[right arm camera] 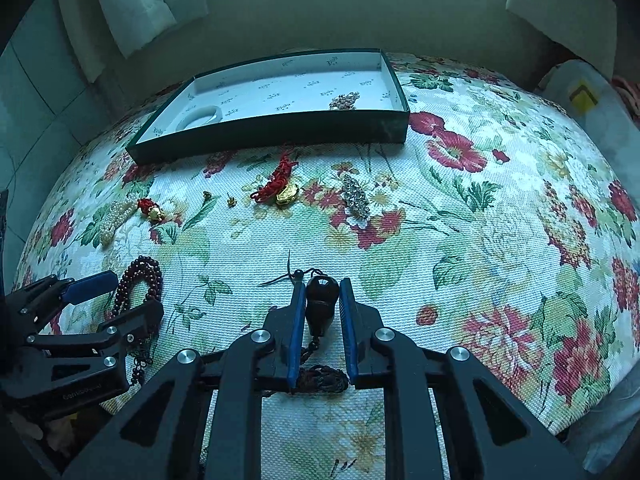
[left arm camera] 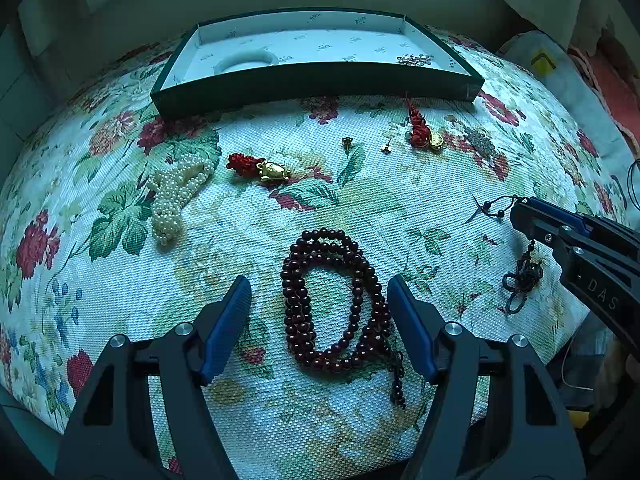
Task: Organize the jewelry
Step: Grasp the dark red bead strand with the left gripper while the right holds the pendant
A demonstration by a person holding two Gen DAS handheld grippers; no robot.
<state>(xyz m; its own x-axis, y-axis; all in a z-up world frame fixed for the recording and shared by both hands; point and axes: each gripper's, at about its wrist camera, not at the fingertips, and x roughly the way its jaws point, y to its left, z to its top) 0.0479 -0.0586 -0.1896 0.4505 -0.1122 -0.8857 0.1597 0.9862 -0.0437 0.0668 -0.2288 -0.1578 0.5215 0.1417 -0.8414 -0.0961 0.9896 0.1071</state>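
Observation:
A dark red bead necklace (left arm camera: 334,300) lies coiled on the floral cloth (left arm camera: 240,408), between the open fingers of my left gripper (left arm camera: 320,286); it also shows in the right wrist view (right arm camera: 138,280). My right gripper (right arm camera: 322,284) is shut on a dark pendant (right arm camera: 320,300) with a black cord and tassel (right arm camera: 320,378), low over the cloth. In the left wrist view the right gripper (left arm camera: 520,210) is at the right edge. A green jewelry box (left arm camera: 316,80) with a white lining stands at the back; a sparkly piece (left arm camera: 414,59) and a white ring (left arm camera: 246,62) lie in it.
On the cloth lie a pearl strand (left arm camera: 176,196), a red knot with a gold charm (left arm camera: 260,168), two small earrings (left arm camera: 347,142), a second red knot with a gold charm (left arm camera: 422,134) and a rhinestone piece (right arm camera: 356,198). Cushions and a wall stand behind.

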